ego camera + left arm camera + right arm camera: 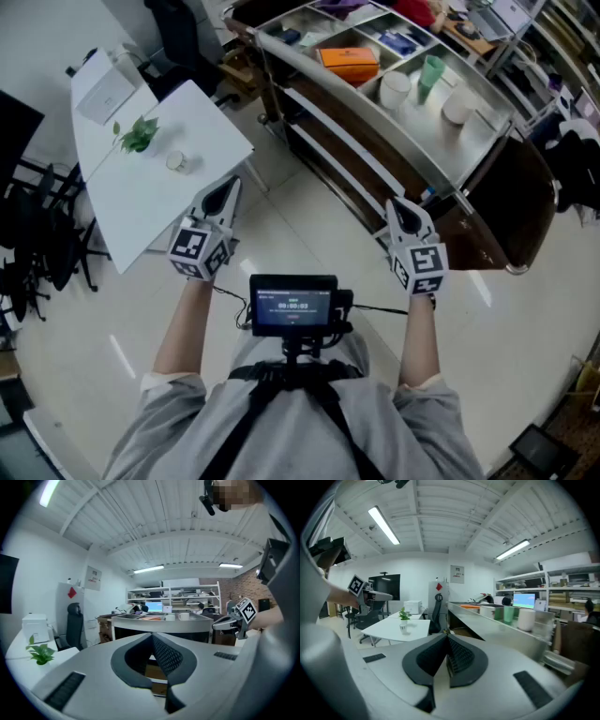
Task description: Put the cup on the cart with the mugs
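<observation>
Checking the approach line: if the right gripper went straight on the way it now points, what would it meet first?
Probably the steel side of the cart, just ahead of the jaws; depth is hard to judge.

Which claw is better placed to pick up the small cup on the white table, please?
Left, probably. The left claw sits at the edge of the white table, near the cup beside the plant; the right claw is over by the cart, farther away. Both are shut and empty.
</observation>
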Available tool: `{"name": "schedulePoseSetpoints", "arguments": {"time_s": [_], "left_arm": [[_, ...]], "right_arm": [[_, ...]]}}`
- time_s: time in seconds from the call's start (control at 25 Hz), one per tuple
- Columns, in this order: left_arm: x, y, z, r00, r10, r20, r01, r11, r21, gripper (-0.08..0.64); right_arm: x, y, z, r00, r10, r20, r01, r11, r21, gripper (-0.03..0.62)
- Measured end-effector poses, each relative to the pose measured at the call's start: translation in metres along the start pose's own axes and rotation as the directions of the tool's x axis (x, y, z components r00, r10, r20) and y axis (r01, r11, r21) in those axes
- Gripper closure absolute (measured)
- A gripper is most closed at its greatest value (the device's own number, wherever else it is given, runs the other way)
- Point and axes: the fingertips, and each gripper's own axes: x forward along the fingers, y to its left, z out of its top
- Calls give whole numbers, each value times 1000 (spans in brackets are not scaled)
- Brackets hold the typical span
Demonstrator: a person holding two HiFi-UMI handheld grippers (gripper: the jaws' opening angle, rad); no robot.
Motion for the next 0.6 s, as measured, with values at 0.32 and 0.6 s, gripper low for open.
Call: {"name": "schedulePoseSetpoints", "arguments": {"time_s": [0.32,0.6], "left_arm": [[-74,121,-20,987,163,-18,-163,986,-24,557],[-128,200,-36,959,282,-12,-282,958,-54,557]], "right_arm": [[106,138,46,974,227,1,-226,972,-68,583],[189,248,71,929,370,-13,-368,919,-143,583]]}}
